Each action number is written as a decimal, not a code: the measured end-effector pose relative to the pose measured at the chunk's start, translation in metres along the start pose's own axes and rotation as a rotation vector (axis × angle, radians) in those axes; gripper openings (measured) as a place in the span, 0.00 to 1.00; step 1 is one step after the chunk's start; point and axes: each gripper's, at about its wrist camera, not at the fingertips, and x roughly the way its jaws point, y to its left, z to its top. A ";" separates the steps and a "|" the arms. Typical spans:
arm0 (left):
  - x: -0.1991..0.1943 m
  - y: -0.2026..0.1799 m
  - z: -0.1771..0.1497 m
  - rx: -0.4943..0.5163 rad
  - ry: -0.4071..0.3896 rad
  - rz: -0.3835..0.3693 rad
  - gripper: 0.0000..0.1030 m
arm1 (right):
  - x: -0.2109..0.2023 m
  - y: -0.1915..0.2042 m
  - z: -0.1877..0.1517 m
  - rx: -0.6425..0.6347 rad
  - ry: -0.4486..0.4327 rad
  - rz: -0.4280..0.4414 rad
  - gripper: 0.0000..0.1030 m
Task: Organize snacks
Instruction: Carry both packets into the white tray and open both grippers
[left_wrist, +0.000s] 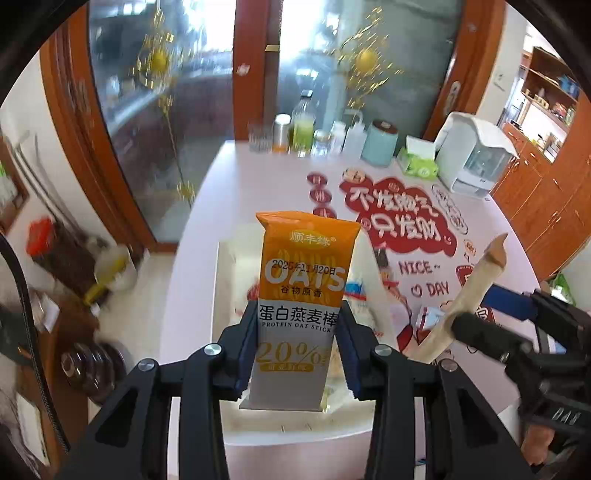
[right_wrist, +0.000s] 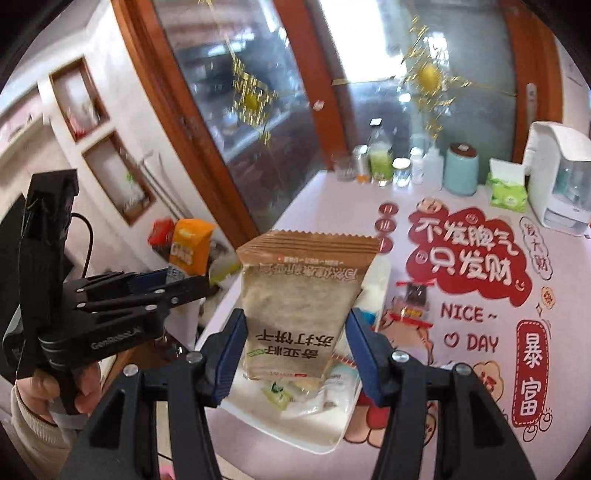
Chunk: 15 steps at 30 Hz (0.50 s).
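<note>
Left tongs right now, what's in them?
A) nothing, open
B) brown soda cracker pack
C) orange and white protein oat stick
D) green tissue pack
C: in the left wrist view the left tongs are shut on the orange and white protein oat stick, held upright above the white tray.

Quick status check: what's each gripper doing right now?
Left gripper: closed on the orange oat stick packet, held upright.
Right gripper: closed on the brown cracker packet, above the white tray.
</note>
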 end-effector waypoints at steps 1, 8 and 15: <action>0.007 0.007 -0.003 -0.015 0.021 -0.013 0.37 | 0.007 0.004 -0.003 -0.005 0.027 -0.004 0.54; 0.040 0.015 -0.019 -0.012 0.093 -0.004 0.39 | 0.059 0.025 -0.029 -0.060 0.219 -0.041 0.54; 0.063 0.010 -0.031 0.011 0.162 0.003 0.85 | 0.094 0.033 -0.053 -0.068 0.357 -0.037 0.56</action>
